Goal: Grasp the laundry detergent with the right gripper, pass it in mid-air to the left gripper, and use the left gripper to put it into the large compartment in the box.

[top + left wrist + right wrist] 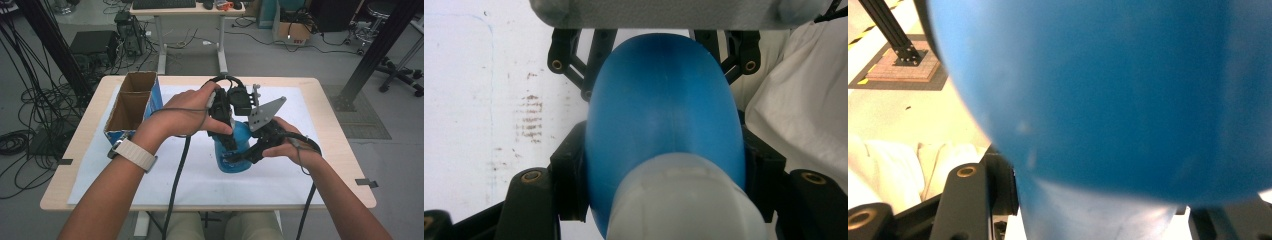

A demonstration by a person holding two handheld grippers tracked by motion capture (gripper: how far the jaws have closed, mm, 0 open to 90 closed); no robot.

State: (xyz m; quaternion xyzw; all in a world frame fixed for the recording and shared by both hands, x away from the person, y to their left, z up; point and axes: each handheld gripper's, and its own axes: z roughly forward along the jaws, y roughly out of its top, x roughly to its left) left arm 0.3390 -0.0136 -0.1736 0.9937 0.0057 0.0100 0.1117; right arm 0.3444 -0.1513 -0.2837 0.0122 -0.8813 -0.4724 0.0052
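Jaws pressed in on both sides here: in the left gripper view the two black jaws squeeze the flanks of a blue bottle (664, 120), its pale whitish cap (684, 200) bulging toward the camera at the bottom. The left gripper (664, 165) has that bottle pinched firmly, pads flat against the plastic.

Over to the right gripper view, the same blue body (1108, 95) swells across the lens, narrowing toward the bottom, and the right gripper (1098, 210) has one jaw hard against that narrow part; the other jaw sits at the far edge, too cropped to tell whether it touches.

From the high view, the bottle (235, 150) sits above the middle of the table, on or just over the white mat (200, 175); I cannot tell which. The left gripper (226, 137) comes down on it from above, the left hand (187, 112) wrapped round its body. The right gripper (250, 152) meets the bottle from the side, the right hand (290, 147) behind it, its grey three-cornered plate (265, 114) tilted up.

Further out, an open cardboard box (132, 102) with a blue side stands at the mat's left edge, well apart from the bottle. The wooden table (345, 165) frames it all.
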